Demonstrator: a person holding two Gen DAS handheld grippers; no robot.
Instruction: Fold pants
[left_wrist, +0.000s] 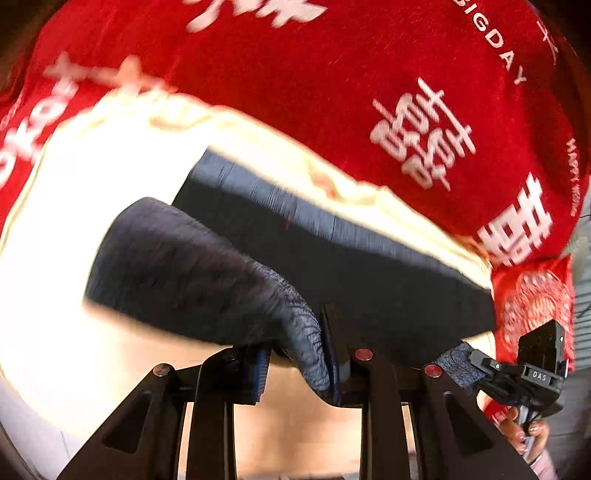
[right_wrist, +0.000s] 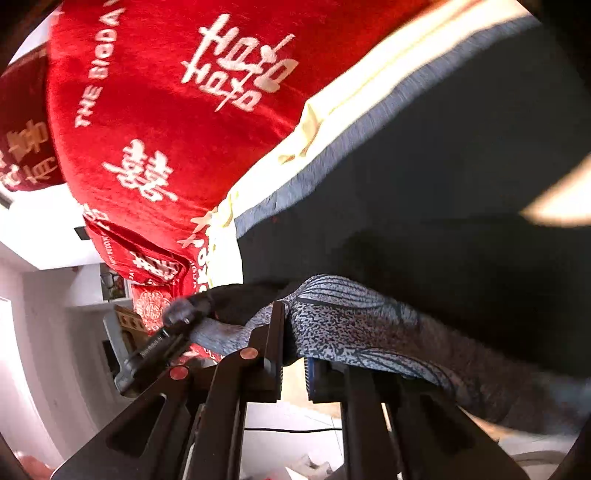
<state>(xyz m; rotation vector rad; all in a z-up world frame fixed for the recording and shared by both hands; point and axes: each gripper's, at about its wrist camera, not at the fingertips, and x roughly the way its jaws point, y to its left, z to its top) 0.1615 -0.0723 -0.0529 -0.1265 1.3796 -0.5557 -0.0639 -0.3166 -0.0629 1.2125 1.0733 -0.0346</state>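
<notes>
The pants (left_wrist: 332, 258) are dark navy with a lighter ribbed band along one edge, and they lie across a cream sheet (left_wrist: 55, 258). The near portion of the garment is lifted off the sheet and folds back toward both cameras, showing a speckled grey underside.

The left gripper (left_wrist: 295, 363) is clenched on the pants: a bunched fold of the speckled fabric passes between its two fingers (left_wrist: 334, 354) and hangs over the blue pads. In the left wrist view, the right gripper (left_wrist: 476, 363) appears to the right of that fold, pinching another corner of the same fabric; a hand (left_wrist: 524, 432) holds its handle below.

In the right wrist view, the right gripper (right_wrist: 293, 363) has speckled fabric draped over its fingertips, and the material runs between the fingers. A gap remains visible between the pads lower down. The left gripper (right_wrist: 184, 314) is visible to the left of this fold, blurred, holding the far end of the lifted edge.

Beyond the pants, past the sheet, lies a red blanket (left_wrist: 332, 92) with white lettering and characters. A red patterned cushion (left_wrist: 535, 295) sits beside the pants at the blanket's edge.
</notes>
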